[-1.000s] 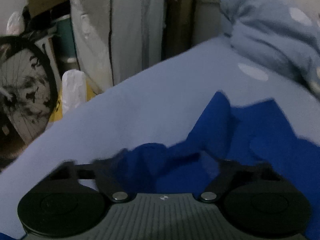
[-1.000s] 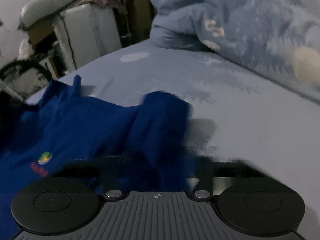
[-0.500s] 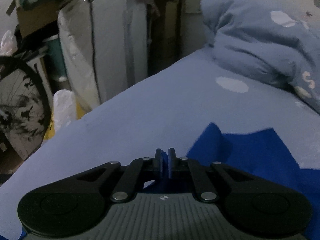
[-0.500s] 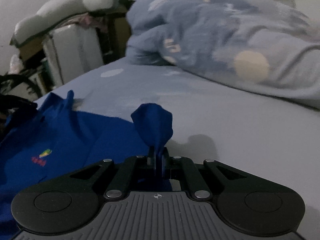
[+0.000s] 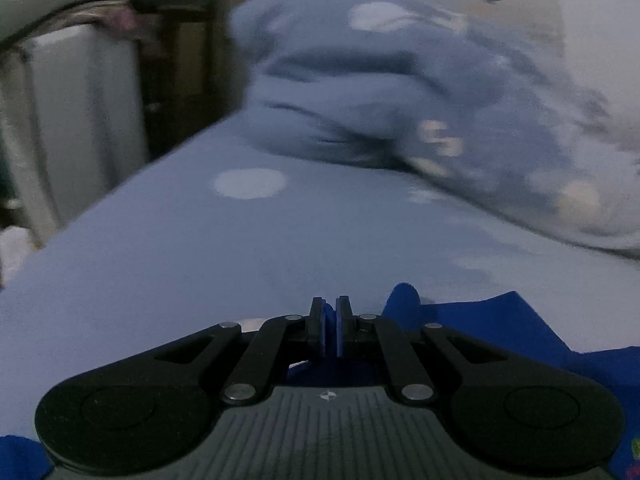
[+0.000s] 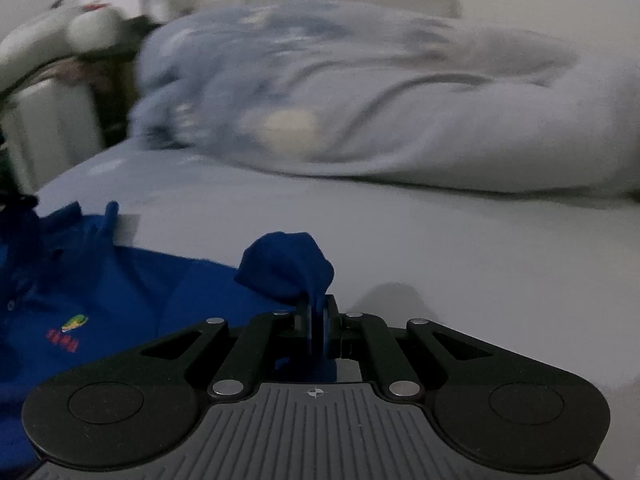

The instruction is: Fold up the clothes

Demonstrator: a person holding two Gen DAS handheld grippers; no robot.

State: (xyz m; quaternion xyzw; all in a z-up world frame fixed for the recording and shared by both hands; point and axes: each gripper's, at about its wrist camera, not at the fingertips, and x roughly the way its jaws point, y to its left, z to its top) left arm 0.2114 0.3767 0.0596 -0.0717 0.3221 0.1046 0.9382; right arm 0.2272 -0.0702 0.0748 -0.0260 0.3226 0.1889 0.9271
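A blue polo shirt (image 6: 120, 296) with a small coloured chest logo lies on the pale blue bed sheet (image 6: 460, 248). My right gripper (image 6: 316, 312) is shut on a bunched fold of the blue shirt, which bulges up just ahead of the fingers. In the left wrist view the same blue shirt (image 5: 500, 332) spreads to the right and under the tool. My left gripper (image 5: 330, 316) is shut on a thin edge of blue cloth pinched between its pads.
A rumpled light blue duvet (image 5: 400, 80) (image 6: 380, 100) with pale spots is heaped across the far side of the bed. Beyond the bed's left edge stand a pale wrapped block (image 5: 72, 120) and dark furniture (image 5: 180, 72).
Both grippers went from open over the shirt to shut on its cloth. Both views have since swung right and lifted toward the duvet, pulling the cloth along.
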